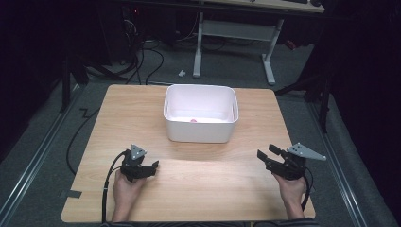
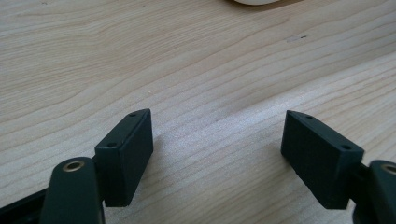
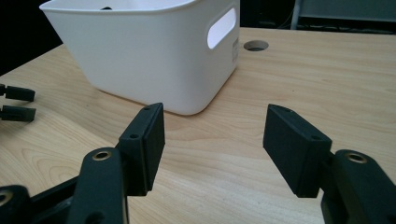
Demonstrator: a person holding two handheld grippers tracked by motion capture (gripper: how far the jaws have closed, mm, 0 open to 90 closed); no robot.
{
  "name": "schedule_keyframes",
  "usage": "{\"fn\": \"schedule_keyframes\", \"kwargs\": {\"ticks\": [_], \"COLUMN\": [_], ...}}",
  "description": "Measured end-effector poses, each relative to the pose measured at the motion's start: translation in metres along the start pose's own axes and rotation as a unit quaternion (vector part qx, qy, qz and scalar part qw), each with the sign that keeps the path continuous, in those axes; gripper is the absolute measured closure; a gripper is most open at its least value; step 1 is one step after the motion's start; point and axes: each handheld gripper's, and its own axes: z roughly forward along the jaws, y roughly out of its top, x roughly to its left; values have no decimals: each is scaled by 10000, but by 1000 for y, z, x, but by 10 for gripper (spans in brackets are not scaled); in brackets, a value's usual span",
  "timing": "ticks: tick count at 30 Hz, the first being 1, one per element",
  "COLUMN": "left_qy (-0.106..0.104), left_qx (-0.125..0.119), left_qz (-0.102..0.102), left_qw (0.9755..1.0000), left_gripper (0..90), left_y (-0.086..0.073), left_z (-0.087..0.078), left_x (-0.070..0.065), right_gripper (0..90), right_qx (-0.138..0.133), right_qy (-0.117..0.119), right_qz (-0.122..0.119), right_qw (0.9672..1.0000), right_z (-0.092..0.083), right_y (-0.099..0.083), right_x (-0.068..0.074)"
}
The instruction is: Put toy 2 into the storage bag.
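On the wooden table, my left gripper and right gripper rest spread and empty; the white bin sits ahead, midway between them.

Desk was pale matt wood grain; tub smooth white semi-gloss plastic; both gripper pads matt black.
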Motion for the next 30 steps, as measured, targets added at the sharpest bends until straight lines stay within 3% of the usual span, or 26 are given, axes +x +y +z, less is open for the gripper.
{"fn": "schedule_keyframes", "kwargs": {"ticks": [30], "left_qy": [0], "left_qx": [1], "left_qz": [0], "left_qw": [10000], "left_gripper": [255], "left_y": [0], "left_z": [0], "left_x": [0], "right_gripper": [388], "right_qx": [634], "right_qy": [-150], "right_qz": [159], "right_qw": [9977], "right_z": [44], "right_y": [-38], "right_x": [-3]}}
